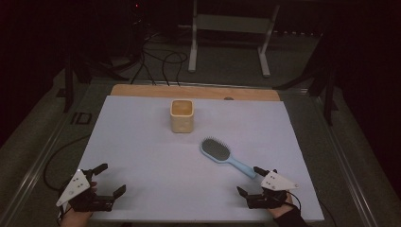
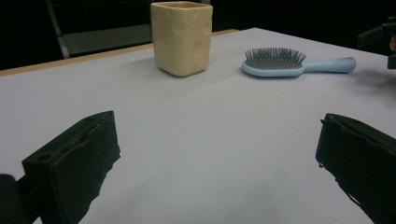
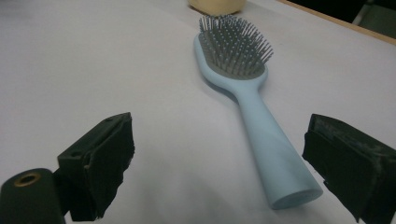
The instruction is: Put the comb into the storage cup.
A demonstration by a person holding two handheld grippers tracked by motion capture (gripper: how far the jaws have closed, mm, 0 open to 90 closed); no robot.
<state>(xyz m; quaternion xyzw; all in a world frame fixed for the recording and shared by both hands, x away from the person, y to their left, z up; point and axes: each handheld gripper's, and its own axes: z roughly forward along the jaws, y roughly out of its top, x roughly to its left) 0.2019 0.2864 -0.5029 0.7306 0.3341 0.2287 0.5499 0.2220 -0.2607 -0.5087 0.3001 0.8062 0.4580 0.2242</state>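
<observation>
Right hand-held gripper (image 1: pixel 250 182), near right corner of the tabletop (image 1: pixel 142 142): jaws spread wide and released, grasping nothing. In the right gripper view the two black jaws (image 3: pixel 219 163) stand to either side of the butt end of the hairbrush (image 3: pixel 252 107) handle, without touching it; the handle end lies nearer the right-hand jaw.

Left hand-held gripper (image 1: pixel 109 178), near left corner: jaws likewise wide apart and empty, bare tabletop between them in the left gripper view (image 2: pixel 215 154).

The hairbrush (image 1: pixel 226 157), light blue with grey bristles facing up, lies flat on the white tabletop right of centre, its head toward the middle and its handle slanting toward the right hand-held gripper.

A pale yellow, square-sided cup (image 1: pixel 182 115) stands upright beyond the brush head, toward the far edge and well apart from both grippers. A wooden strip (image 1: pixel 142 91) borders the far side of the white surface.
</observation>
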